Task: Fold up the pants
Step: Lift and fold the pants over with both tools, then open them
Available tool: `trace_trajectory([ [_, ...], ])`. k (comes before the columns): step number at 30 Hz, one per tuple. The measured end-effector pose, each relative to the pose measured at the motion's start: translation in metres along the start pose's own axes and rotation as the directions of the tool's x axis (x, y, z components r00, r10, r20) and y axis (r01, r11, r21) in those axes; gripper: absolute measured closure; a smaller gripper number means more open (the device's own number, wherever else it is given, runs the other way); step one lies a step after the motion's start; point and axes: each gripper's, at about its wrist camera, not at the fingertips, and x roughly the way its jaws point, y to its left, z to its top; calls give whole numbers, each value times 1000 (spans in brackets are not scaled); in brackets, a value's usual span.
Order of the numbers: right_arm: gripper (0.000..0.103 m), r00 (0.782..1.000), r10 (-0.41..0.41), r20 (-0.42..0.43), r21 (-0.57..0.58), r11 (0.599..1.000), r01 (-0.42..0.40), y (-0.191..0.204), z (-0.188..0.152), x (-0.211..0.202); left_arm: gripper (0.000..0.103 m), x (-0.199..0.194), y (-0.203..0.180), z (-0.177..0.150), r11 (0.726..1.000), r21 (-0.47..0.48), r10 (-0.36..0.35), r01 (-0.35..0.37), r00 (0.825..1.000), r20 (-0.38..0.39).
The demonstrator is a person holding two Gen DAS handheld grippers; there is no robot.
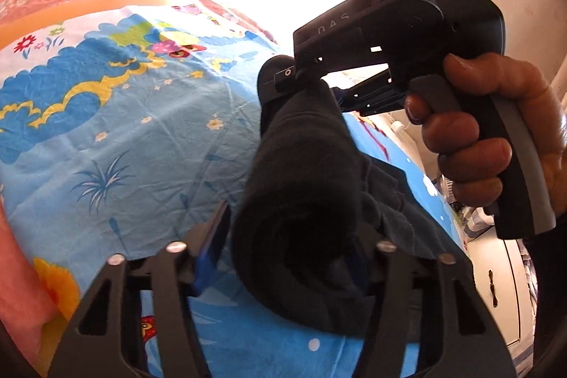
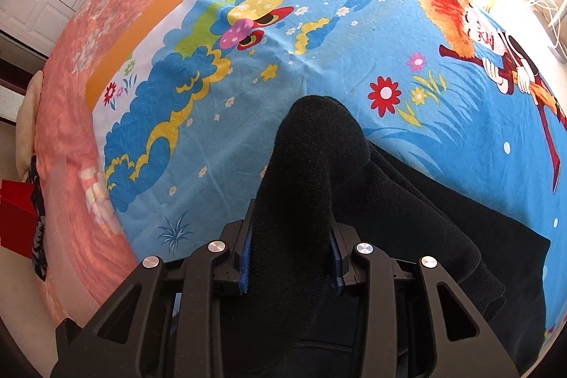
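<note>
Each camera sat on its gripper, looking forward along the fingers. The left looked across the sheet; the right looked steeply down. Both closely shared the pants and sheet.

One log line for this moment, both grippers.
left gripper: shut on pants | right gripper: shut on pants | pants: bunched, partly lifted off bedsheet

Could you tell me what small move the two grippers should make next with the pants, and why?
Probably carry both grips across together and lay the fold down. The left gripper and right gripper each pinch a bunch of the black pants, lifted off the blue cartoon sheet, while the rest lies flat.
</note>
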Motion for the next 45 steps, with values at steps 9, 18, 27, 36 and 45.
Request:
trace_trajectory([
  [9, 69, 924, 229, 306, 81, 961, -265, -86, -56, -162, 73, -45, -151, 6, 872, 478, 0, -105, 977, 213],
  [18, 69, 815, 171, 553, 238, 906, -351, -248, -214, -258, 73, -35, -337, -93, 498, 857, -121, -131, 968, 219],
  [27, 60, 904, 10, 427, 525, 811, -257, -391, -341, -148, 61, 59, -391, -274, 178, 983, -96, -52, 993, 70],
  [36, 16, 868, -23, 497, 460, 855, -241, -380, -343, -152, 59, 62, -368, -312, 25, 978, -144, -206, 968, 207],
  [45, 69, 856, -81, 511, 455, 870, -189, -384, -352, -195, 75, 46, -382, -309, -16, 963, -209, -270, 943, 261],
])
